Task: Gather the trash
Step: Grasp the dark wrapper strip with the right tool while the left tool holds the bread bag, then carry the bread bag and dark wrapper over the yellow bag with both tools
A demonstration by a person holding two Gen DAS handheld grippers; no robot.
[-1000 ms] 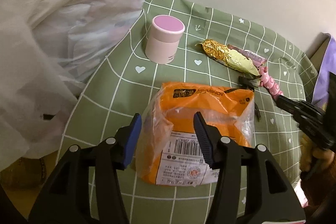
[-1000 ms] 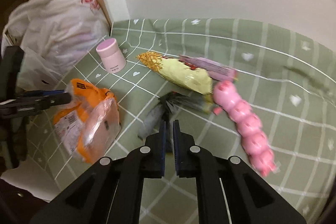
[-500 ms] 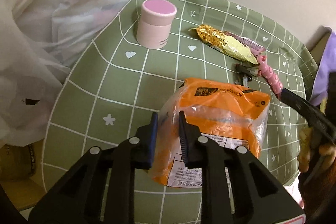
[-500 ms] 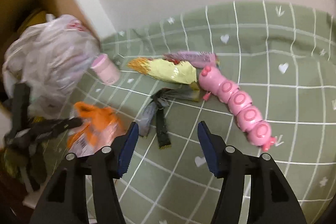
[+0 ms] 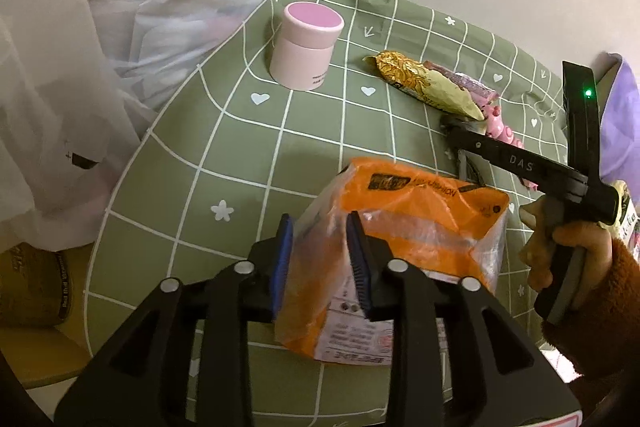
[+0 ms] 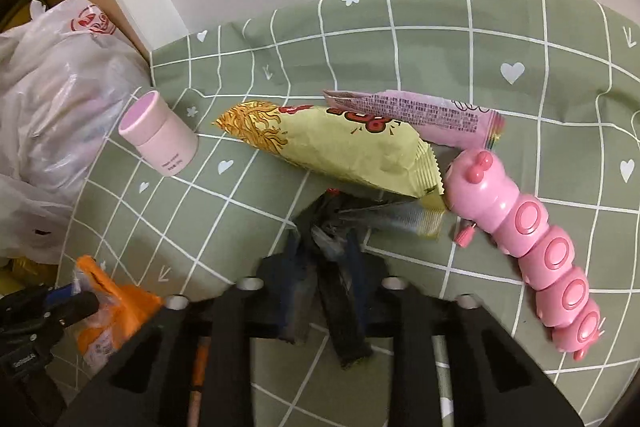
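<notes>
My left gripper [image 5: 320, 259] is opening with the orange bag [image 5: 404, 239] between its jaws; beyond the bag stands the pink canister [image 5: 306, 47].

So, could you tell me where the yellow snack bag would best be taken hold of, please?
Probably the crimped flat end of the yellow snack bag, taken from above. That end is thin and flat where the middle puffs up. It lies close to the pink toy, so come in from the near side.

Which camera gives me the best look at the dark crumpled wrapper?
The right wrist view: the dark wrapper lies in the middle, between that claw's closing fingers. The left wrist view shows only a sliver of it, mostly hidden behind the right claw's arm and the orange bag.
</notes>
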